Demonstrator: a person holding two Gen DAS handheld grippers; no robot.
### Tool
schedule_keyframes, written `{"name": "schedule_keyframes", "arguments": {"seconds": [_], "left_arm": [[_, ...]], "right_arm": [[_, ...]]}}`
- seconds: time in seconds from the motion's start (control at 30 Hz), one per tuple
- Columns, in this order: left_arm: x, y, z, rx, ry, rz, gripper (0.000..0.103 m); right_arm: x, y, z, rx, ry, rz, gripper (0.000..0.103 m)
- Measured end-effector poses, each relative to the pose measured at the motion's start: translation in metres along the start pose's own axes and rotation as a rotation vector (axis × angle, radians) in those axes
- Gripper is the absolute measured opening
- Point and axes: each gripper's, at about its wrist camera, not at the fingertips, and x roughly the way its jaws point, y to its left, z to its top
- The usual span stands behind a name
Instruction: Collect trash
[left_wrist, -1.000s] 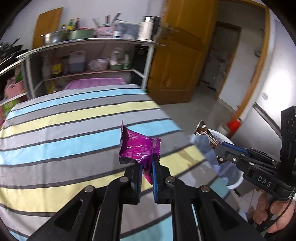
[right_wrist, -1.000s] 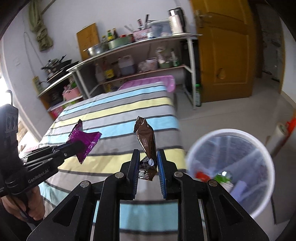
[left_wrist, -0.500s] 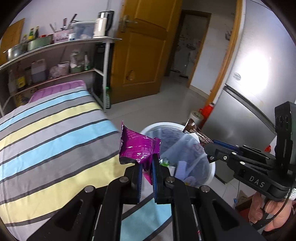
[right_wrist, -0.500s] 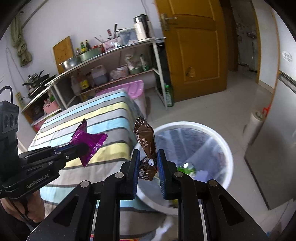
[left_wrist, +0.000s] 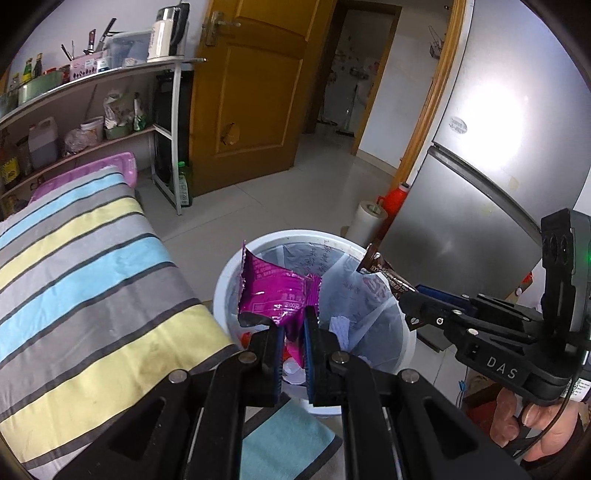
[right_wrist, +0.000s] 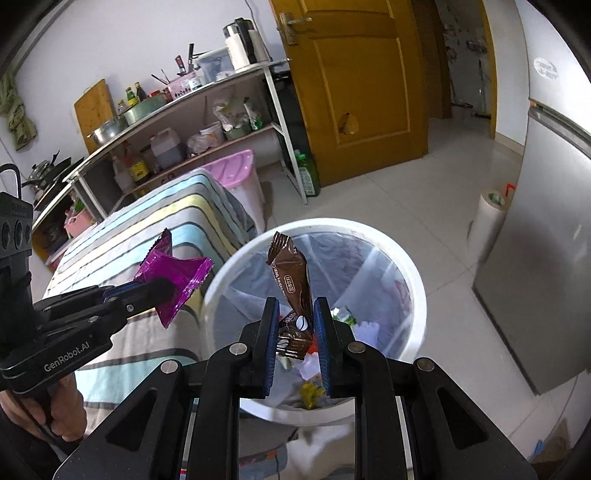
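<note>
My left gripper (left_wrist: 293, 326) is shut on a crumpled purple foil wrapper (left_wrist: 275, 291), held over the near rim of the white trash bin (left_wrist: 225, 273). In the right wrist view the same purple wrapper (right_wrist: 173, 275) sits just left of the bin's rim (right_wrist: 417, 280). My right gripper (right_wrist: 295, 321) is shut on a brown coffee sachet (right_wrist: 291, 280) that stands upright above the bin's open mouth. From the left wrist view the brown sachet (left_wrist: 386, 271) pokes out over the bin's right side. The bin is lined with a clear bag and holds several scraps.
A bed with a striped cover (left_wrist: 81, 280) lies left of the bin. A grey fridge (left_wrist: 480, 192) stands right of it, with a paper roll (left_wrist: 365, 221) on the floor between. Cluttered metal shelves (right_wrist: 207, 122) and a wooden door (right_wrist: 354, 81) are behind.
Both grippers swung with their wrappers from above the striped bed to over the trash bin. The grips on the purple wrapper and the brown sachet are unchanged.
</note>
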Motion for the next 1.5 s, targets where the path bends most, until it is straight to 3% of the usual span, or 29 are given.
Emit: {"name": "schedule_keyframes", "arguments": {"seconds": [0.2,0.3,0.73,1.17,1.23,1.5], "left_arm": [[0.019,-0.002,0.002,-0.004,0.041,-0.011,0.012],[0.023,0.000,0.003,-0.015,0.051,-0.014,0.020],[0.021,0.000,0.001,-0.021,0.057,-0.019,0.026],[-0.017,0.000,-0.011,-0.028,0.012,-0.002,0.032],[-0.026,0.000,-0.015,-0.030,0.001,0.002,0.037],[-0.067,-0.004,-0.034,-0.016,-0.040,0.026,0.040]], "right_arm": [[0.011,-0.007,0.000,0.009,0.025,0.008,0.021],[0.015,-0.007,0.001,-0.005,0.029,0.006,0.021],[0.006,-0.008,-0.004,-0.002,0.025,-0.020,0.021],[-0.034,0.009,-0.015,-0.032,-0.025,-0.034,0.022],[-0.043,0.016,-0.019,-0.040,-0.035,-0.036,0.022],[-0.082,0.046,-0.037,-0.092,-0.082,-0.049,0.023]]}}
